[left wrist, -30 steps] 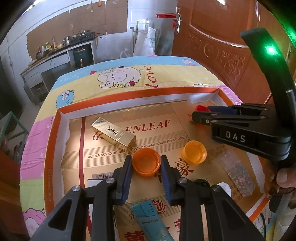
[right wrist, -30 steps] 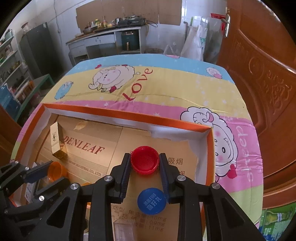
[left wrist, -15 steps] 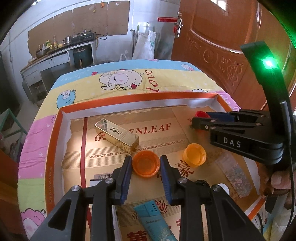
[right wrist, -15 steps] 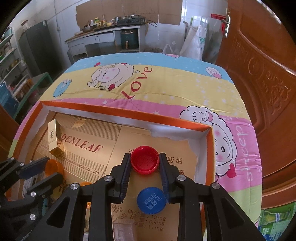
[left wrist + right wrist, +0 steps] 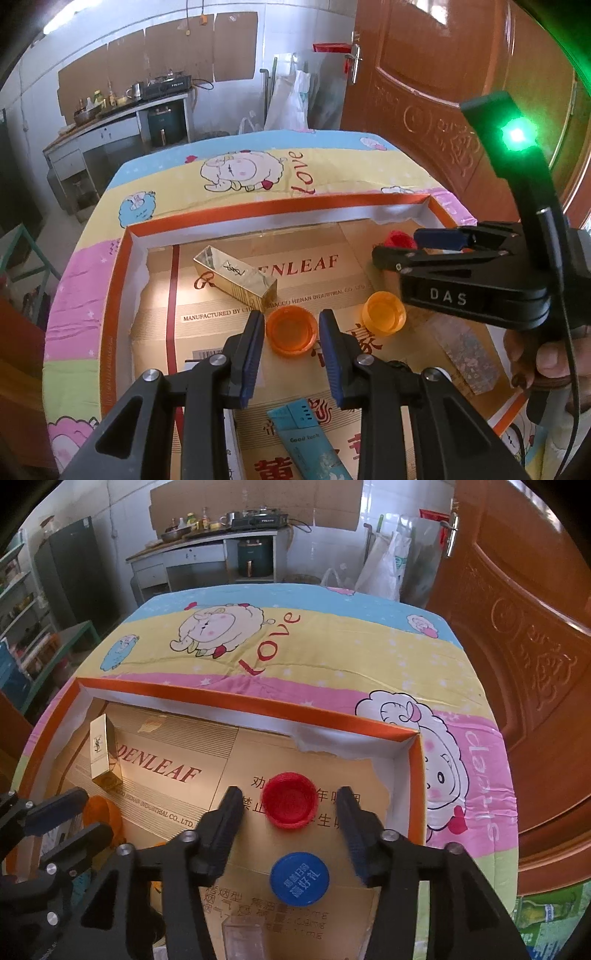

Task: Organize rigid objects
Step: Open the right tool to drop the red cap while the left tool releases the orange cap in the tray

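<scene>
An orange-rimmed cardboard tray (image 5: 114, 295) holds the objects. My left gripper (image 5: 291, 328) has its jaws a little apart around an orange cap (image 5: 291, 331), with small gaps on both sides. My right gripper (image 5: 290, 805) is open wide, and a red cap (image 5: 289, 799) lies on the tray floor between its fingers, apart from both. In the left wrist view the right gripper (image 5: 436, 245) shows at the right with the red cap (image 5: 399, 239) beside it. A gold lipstick box (image 5: 234, 277) lies at the left and also shows in the right wrist view (image 5: 103, 753).
A yellow-orange cap (image 5: 384, 312), a blue cap (image 5: 299, 878), a teal tube (image 5: 310, 443) and a clear plastic piece (image 5: 243, 938) lie in the tray. The tray's far wall (image 5: 240, 705) and right wall (image 5: 415, 786) stand close to the red cap. A wooden door (image 5: 517, 627) is at the right.
My right gripper has opened and let go of the red cap, which now lies on the tray floor. My left gripper's jaws have parted slightly around the orange cap.
</scene>
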